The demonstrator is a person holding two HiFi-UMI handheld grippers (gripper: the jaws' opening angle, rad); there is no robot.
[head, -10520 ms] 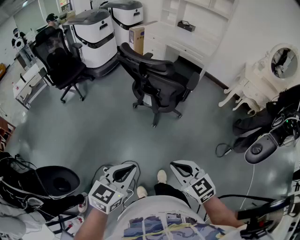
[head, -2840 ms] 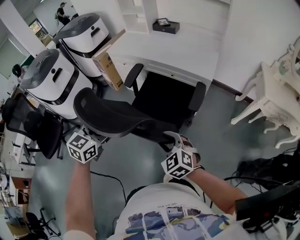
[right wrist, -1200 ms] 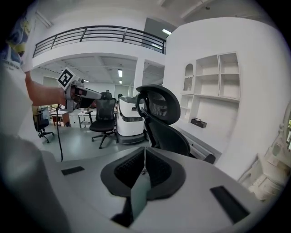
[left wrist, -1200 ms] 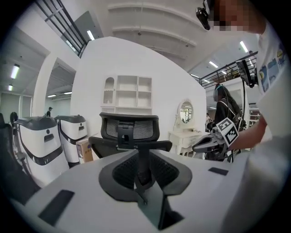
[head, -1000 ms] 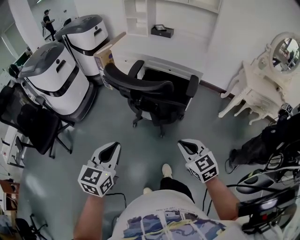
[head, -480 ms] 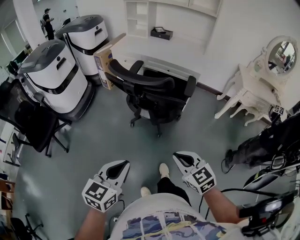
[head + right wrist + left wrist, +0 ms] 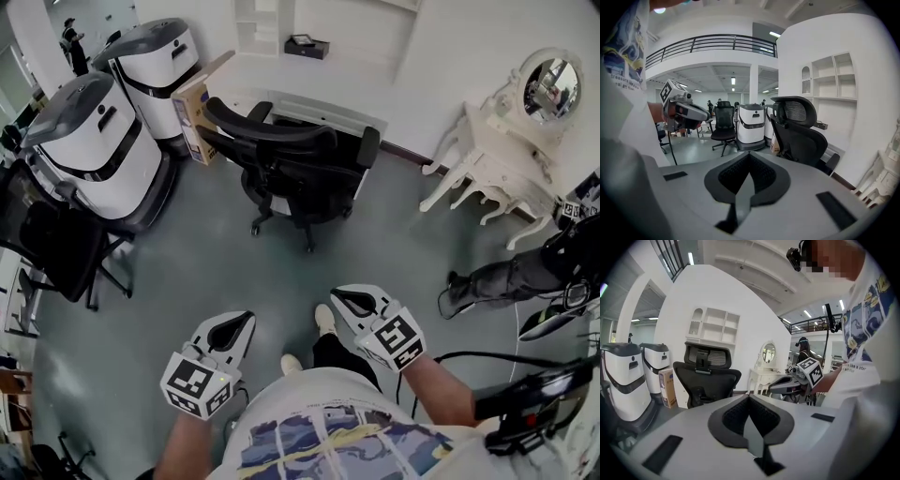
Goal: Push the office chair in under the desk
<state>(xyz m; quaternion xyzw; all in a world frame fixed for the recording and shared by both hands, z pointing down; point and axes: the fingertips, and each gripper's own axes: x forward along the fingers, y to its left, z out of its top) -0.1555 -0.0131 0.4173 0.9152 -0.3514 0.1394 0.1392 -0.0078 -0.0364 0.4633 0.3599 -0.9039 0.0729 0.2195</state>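
With the office chair [image 7: 292, 161] seemingly home under the far desk [image 7: 281, 77], left gripper [image 7: 240, 324] and right gripper [image 7: 345, 300] idle near the person, closed and empty.

Bright, even light — fisheye-warped edges

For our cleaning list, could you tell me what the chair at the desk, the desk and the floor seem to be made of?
Chair: matte black, probably plastic frame with mesh; the headrest shows a fine weave.
Desk: smooth white, probably painted or laminated board.
Floor: grey, seamless, faintly glossy coating; it catches soft reflections.
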